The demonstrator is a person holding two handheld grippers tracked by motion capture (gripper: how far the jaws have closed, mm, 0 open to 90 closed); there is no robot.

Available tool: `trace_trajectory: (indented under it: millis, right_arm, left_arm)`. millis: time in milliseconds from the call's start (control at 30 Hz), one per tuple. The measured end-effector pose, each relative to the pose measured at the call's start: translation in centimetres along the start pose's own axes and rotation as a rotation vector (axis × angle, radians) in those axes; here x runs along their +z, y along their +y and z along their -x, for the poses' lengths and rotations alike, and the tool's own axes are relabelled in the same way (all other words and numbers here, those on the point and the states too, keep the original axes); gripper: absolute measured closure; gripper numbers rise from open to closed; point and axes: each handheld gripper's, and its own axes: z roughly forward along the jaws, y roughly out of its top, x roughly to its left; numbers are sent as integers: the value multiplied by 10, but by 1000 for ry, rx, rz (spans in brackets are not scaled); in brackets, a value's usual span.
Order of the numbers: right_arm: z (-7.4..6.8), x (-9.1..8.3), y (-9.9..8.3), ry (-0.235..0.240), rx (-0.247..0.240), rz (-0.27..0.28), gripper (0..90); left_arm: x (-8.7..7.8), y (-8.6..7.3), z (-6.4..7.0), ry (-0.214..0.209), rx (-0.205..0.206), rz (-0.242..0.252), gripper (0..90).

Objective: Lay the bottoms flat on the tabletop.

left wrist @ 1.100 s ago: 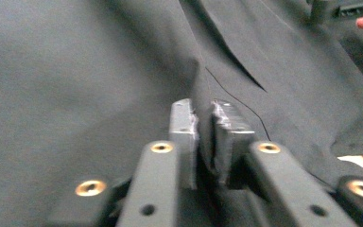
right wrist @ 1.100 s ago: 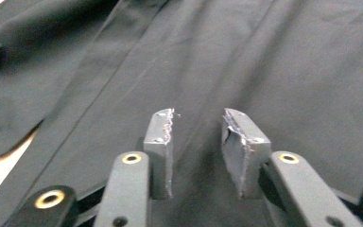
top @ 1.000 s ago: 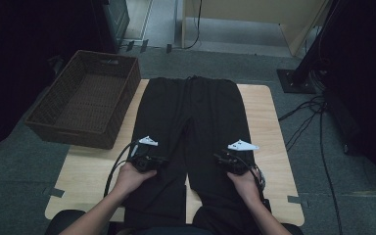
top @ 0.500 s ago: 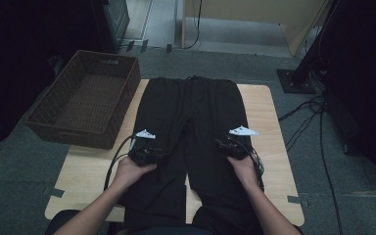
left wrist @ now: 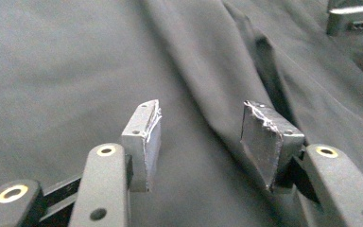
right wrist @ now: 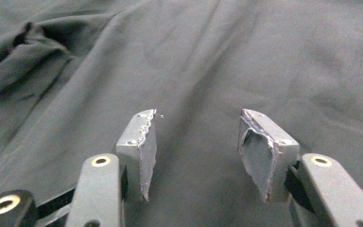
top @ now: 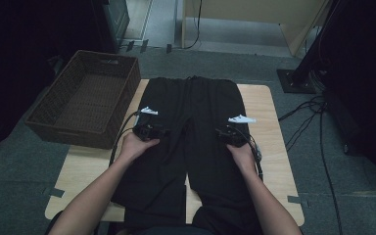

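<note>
Your left gripper (top: pixel 149 131) and right gripper (top: pixel 230 137) sit over the trousers (top: pixel 191 127) spread flat on the counter (top: pixel 269 147), one above each leg; both pairs of jaws stand apart, holding nothing.

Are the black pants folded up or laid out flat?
Laid out flat. The black pants lie spread along the table, both legs side by side, with only small wrinkles.
</note>
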Motion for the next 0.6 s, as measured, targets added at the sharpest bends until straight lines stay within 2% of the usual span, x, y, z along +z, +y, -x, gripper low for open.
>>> trace_trajectory:
  millis: [67,233,333,400,500,600]
  right_arm:
    - [3,5,3,0,3,0,465]
    - [9,18,13,-11,34,7,442]
    - [9,26,15,-23,24,-9,432]
    - [9,31,16,-35,17,-21,430]
    - [7,35,14,-42,16,-21,430]
    - [5,36,14,-58,-6,-20,433]
  left_arm:
    - [5,5,-5,4,-15,1,467]
    - [18,14,-13,59,2,-12,451]
    - [24,14,-15,84,10,-15,438]
    - [27,14,-17,80,-10,-14,434]
    - [32,11,-16,96,16,-39,425]
    - [33,11,-16,100,11,-38,421]
